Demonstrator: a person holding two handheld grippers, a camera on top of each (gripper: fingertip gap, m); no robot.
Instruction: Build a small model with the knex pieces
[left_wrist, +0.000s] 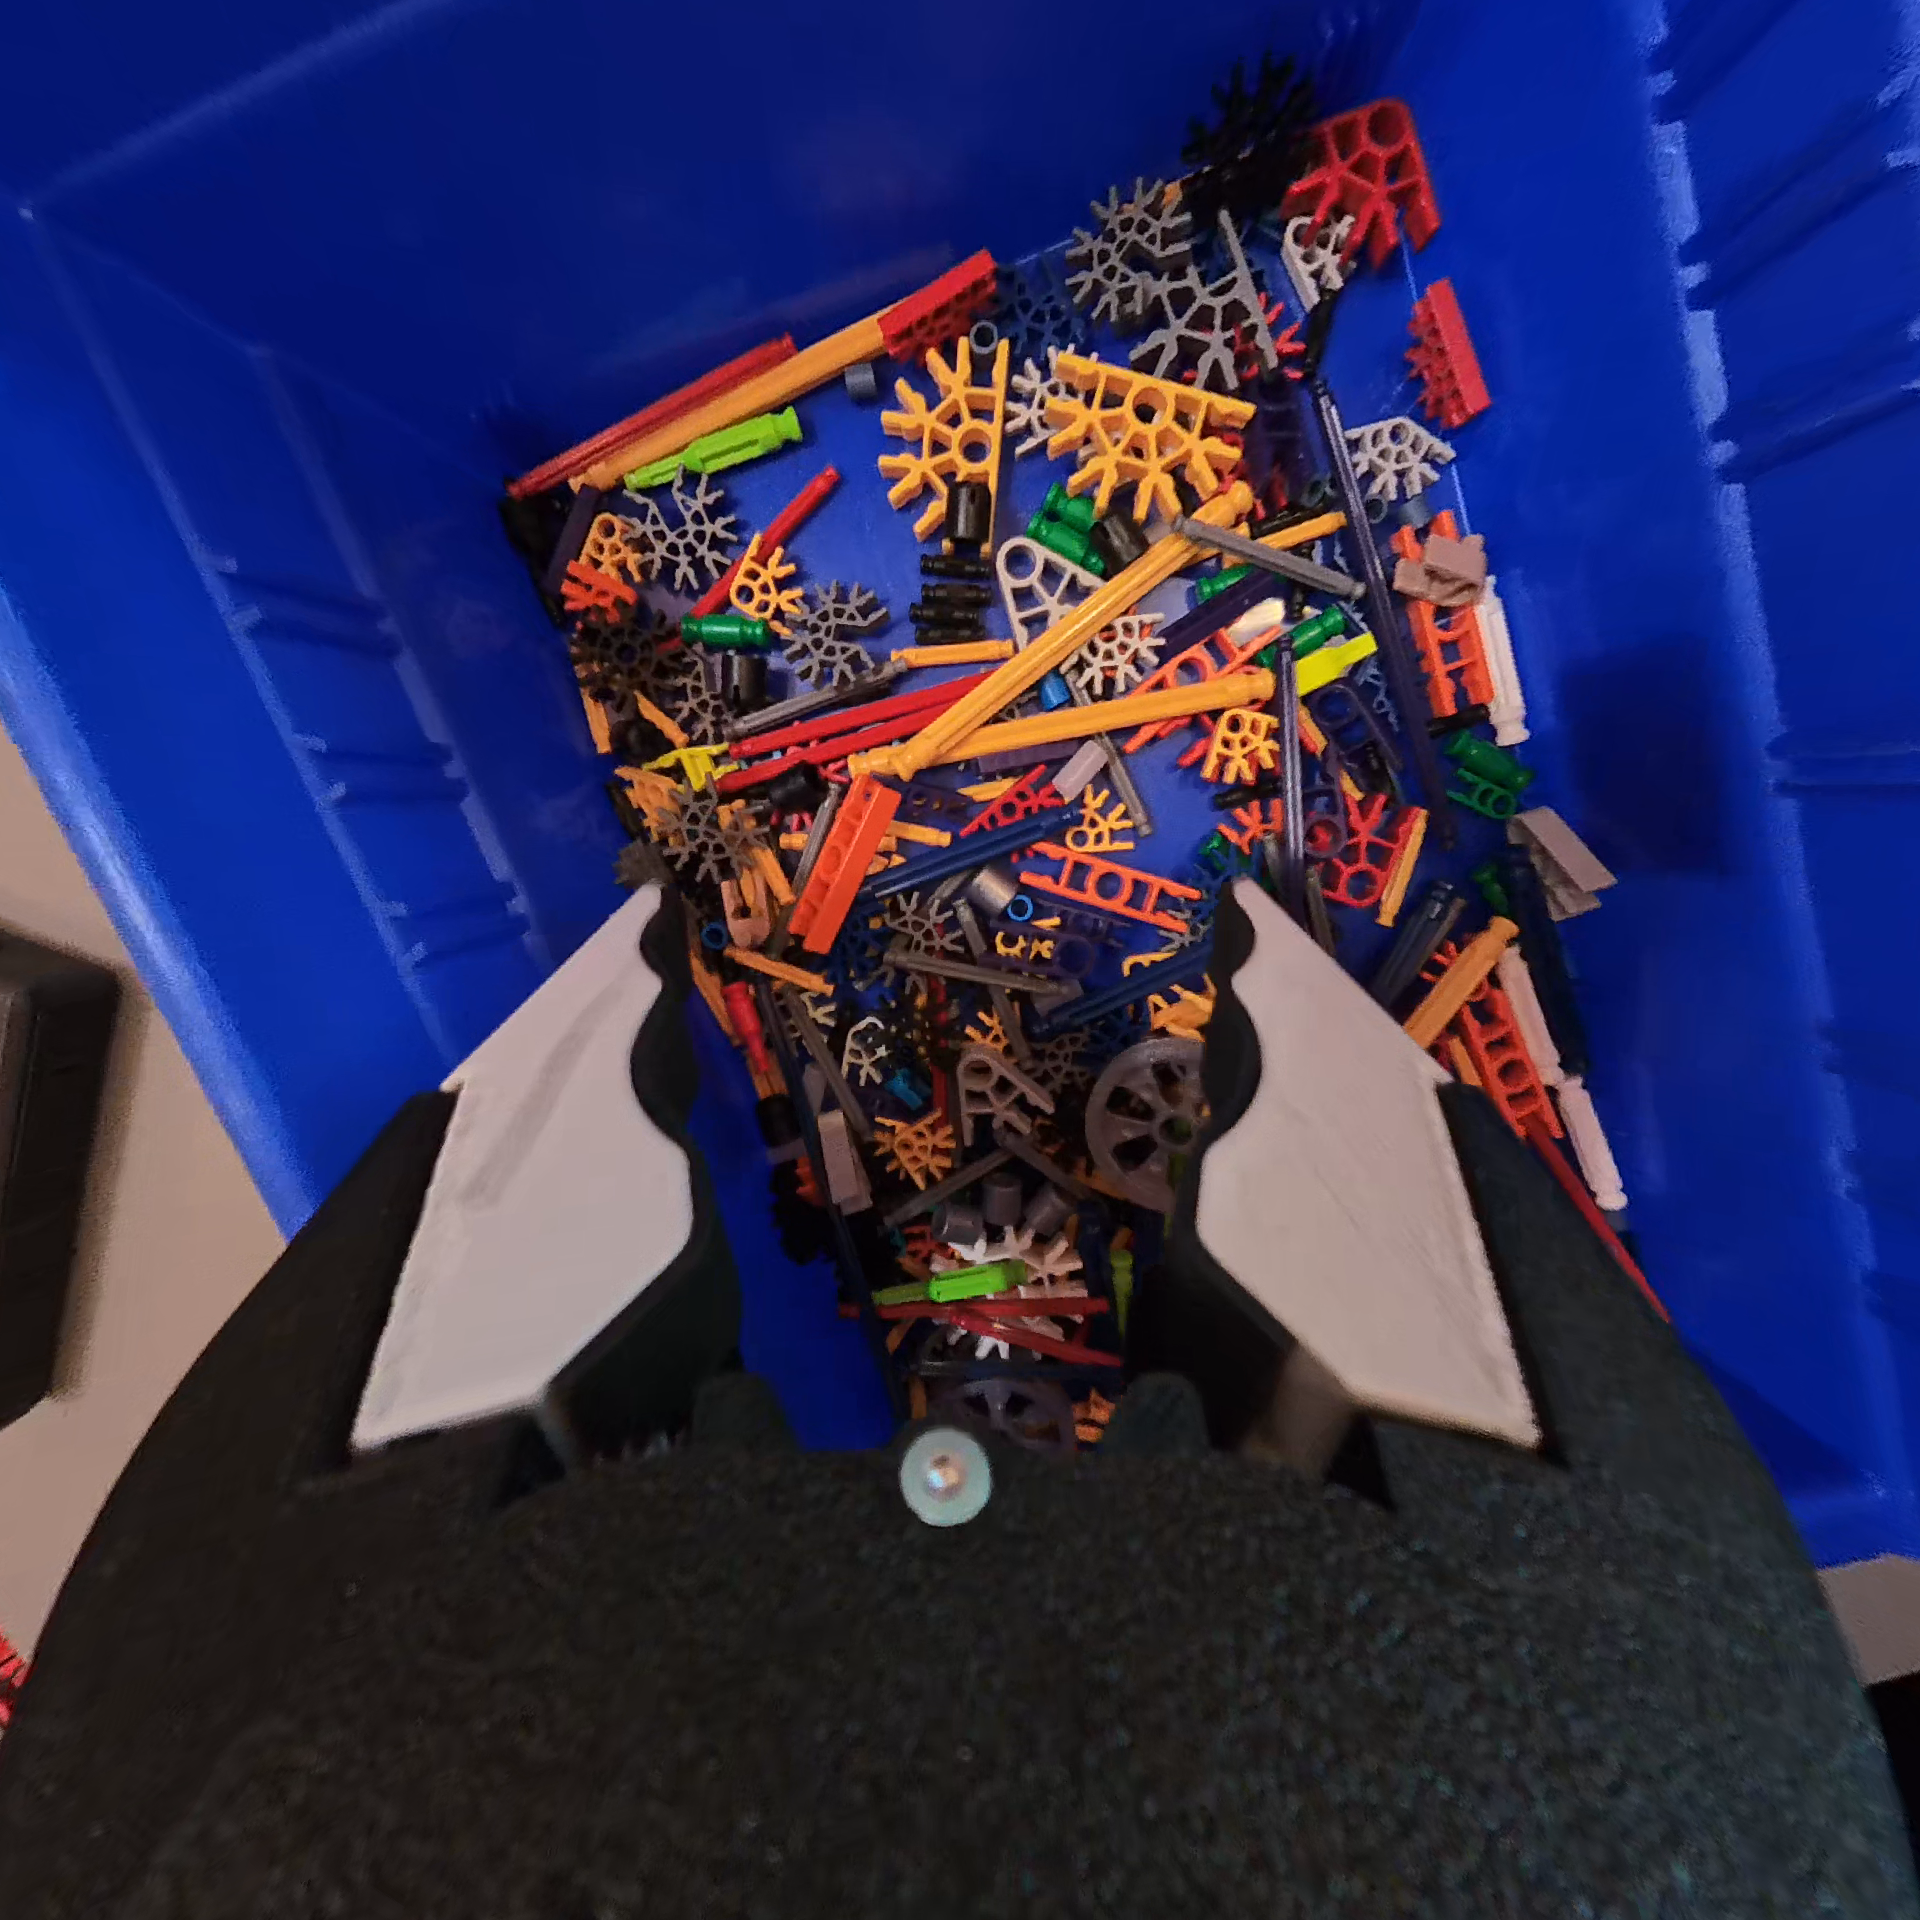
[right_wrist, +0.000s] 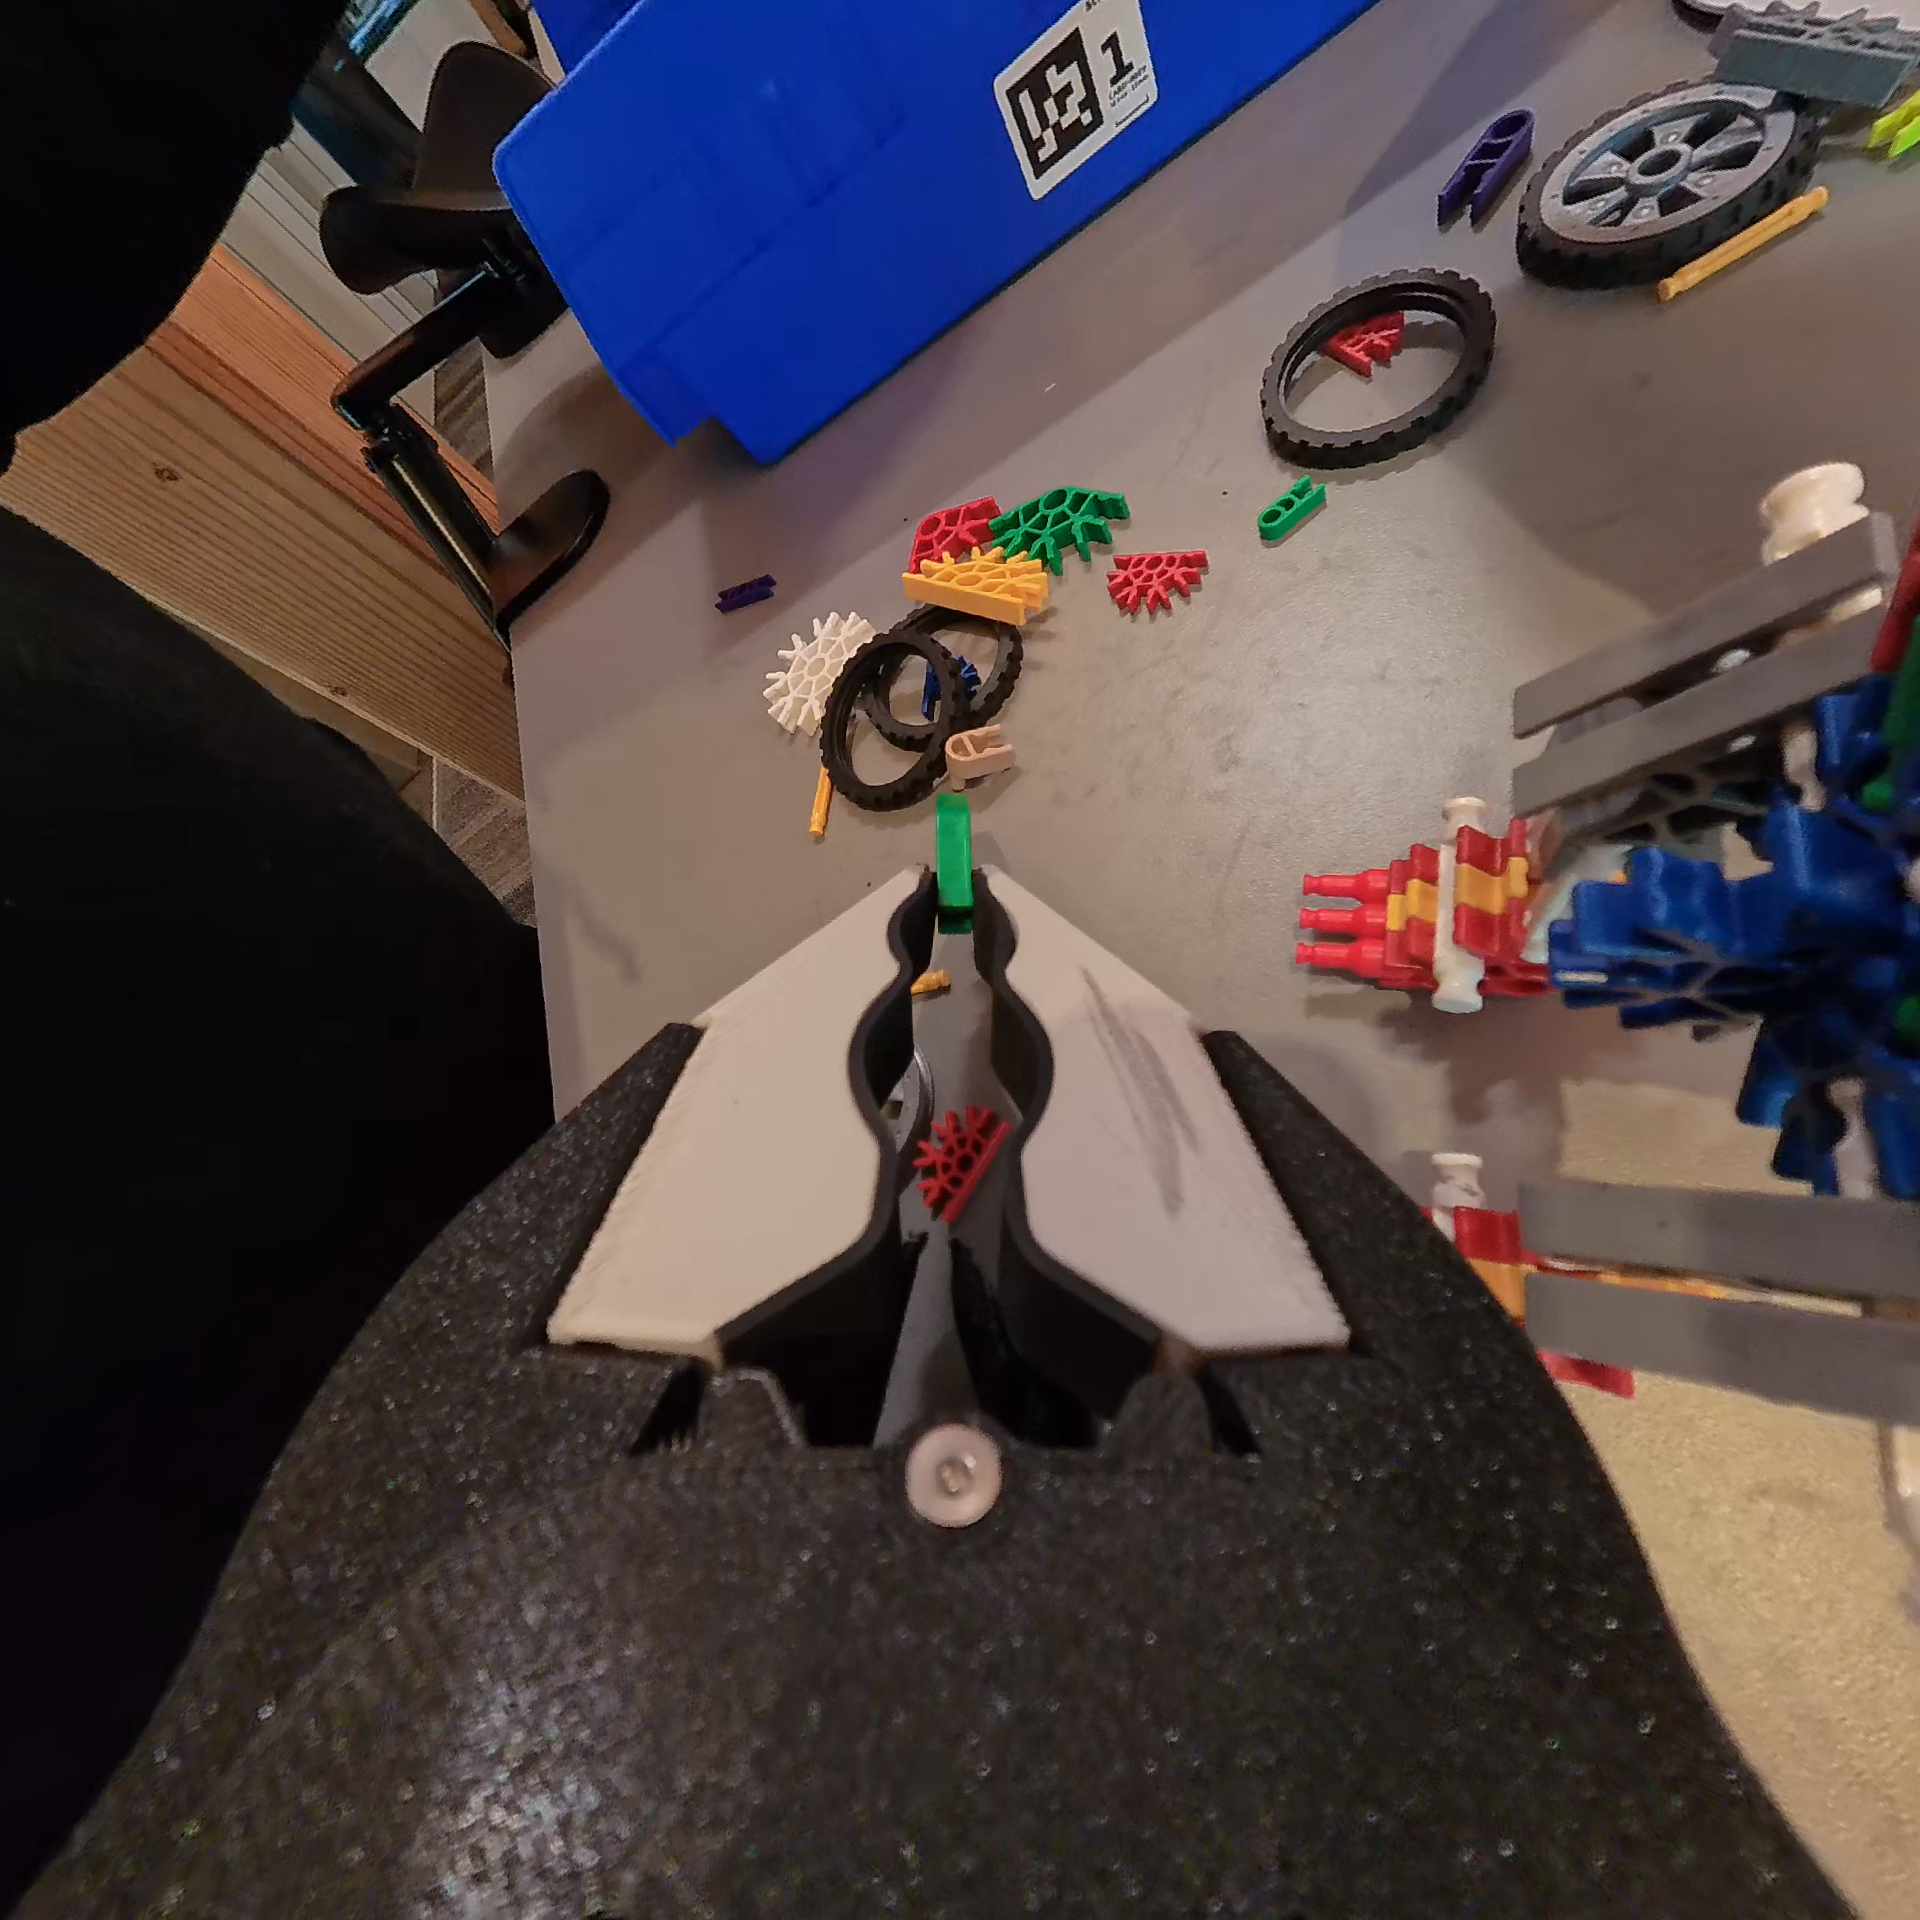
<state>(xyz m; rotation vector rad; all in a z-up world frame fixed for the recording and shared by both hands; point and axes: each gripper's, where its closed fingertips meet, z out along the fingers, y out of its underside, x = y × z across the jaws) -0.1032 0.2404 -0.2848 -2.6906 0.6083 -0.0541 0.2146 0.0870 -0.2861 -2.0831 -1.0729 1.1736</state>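
The green clip piece (right_wrist: 953, 854) is pinched at the very tips of the right gripper (right_wrist: 953, 883), whose jaws are closed on its lower end. Its long axis runs straight along the fingers, its free end pointing toward twelve o'clock in the right wrist view, above the grey worktop (right_wrist: 1195, 748). Just beyond that free end, at twelve o'clock, lies a tan clip (right_wrist: 979, 753) against a cluster of black tyre rings (right_wrist: 904, 717), with a white snowflake connector (right_wrist: 816, 670) at eleven o'clock of them. Farther on sit a yellow connector (right_wrist: 977, 584), a green connector (right_wrist: 1060, 517) and a red connector (right_wrist: 1155, 577). A larger black tyre ring (right_wrist: 1377, 369) lies at one o'clock, a grey spoked wheel (right_wrist: 1662, 177) beyond it. The blue bin (right_wrist: 790, 208) stands at twelve o'clock, and a built model of blue, red and grey parts (right_wrist: 1714, 935) fills three o'clock.

The left gripper (left_wrist: 951, 899) hangs over the blue bin (left_wrist: 312, 468), jaws spread wide and holding nothing, above a heap of loose rods and connectors (left_wrist: 1039, 675). A grey pulley wheel (left_wrist: 1148, 1117) lies beside the right fingertip.
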